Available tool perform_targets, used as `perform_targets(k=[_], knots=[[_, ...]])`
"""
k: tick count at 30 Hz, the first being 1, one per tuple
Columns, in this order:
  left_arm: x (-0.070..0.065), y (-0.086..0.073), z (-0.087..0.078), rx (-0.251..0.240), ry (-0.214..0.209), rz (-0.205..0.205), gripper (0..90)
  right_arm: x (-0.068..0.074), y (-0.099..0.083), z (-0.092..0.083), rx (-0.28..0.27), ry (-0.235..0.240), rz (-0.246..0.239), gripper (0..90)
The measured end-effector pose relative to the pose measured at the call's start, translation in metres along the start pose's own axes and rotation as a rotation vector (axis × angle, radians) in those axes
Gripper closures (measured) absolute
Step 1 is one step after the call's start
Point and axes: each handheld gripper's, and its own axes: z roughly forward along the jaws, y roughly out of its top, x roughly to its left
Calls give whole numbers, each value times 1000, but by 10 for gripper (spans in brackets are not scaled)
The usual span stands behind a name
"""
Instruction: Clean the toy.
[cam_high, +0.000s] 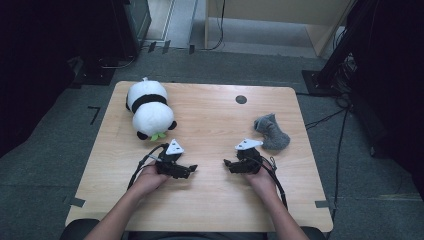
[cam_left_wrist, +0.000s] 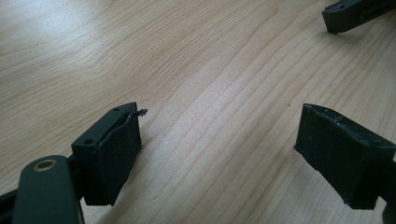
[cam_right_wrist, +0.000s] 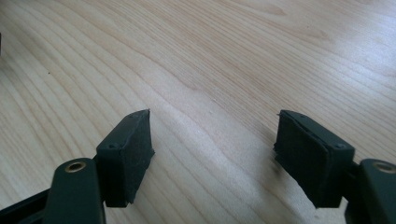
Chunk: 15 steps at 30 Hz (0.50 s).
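wood-grain table (cam_high: 210, 125) on grey carpet, dark room around it, cables trailing off the right side. we've got both grippers low near the front edge, tips facing each other across a bare gap.

left gripper (cam_left_wrist: 219, 154): jaws apart, nothing between, just tabletop. right gripper (cam_right_wrist: 212, 154): same, parted and holding nothing. in the left gripper view the other gripper's tip pokes in top right.

nearest things: grey cloth (cam_high: 271, 131) sits just beyond and slightly outboard of our right gripper (cam_high: 229, 164), near but not touching. panda plush (cam_high: 149, 110) lies beyond our left gripper (cam_high: 191, 169), body axis running away from us, head end toward us w/ a green bit at the chin.

key relation imo: both gripper tips point inward at the table middle, while cloth and panda are behind/outboard of them, so either hand needs to swing outward and fwd to reach. right is closer to the cloth, left to the panda.

hard to read: cloth is a crumpled lump, can't tell its shape.
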Motion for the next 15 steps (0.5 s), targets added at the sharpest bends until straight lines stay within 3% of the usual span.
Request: perform_targets(k=[7, 10, 15], knots=[[0, 0, 0, -4, -1, -8, 138, 0, -2, 3, -28, -2, 1, 208], [-5, -1, 1, 18, 113, -4, 125, 1, -3, 6, -49, -6, 7, 168], [-10, -2, 1, 28, 143, -11, 104, 1, -3, 7, -48, -5, 4, 161]])
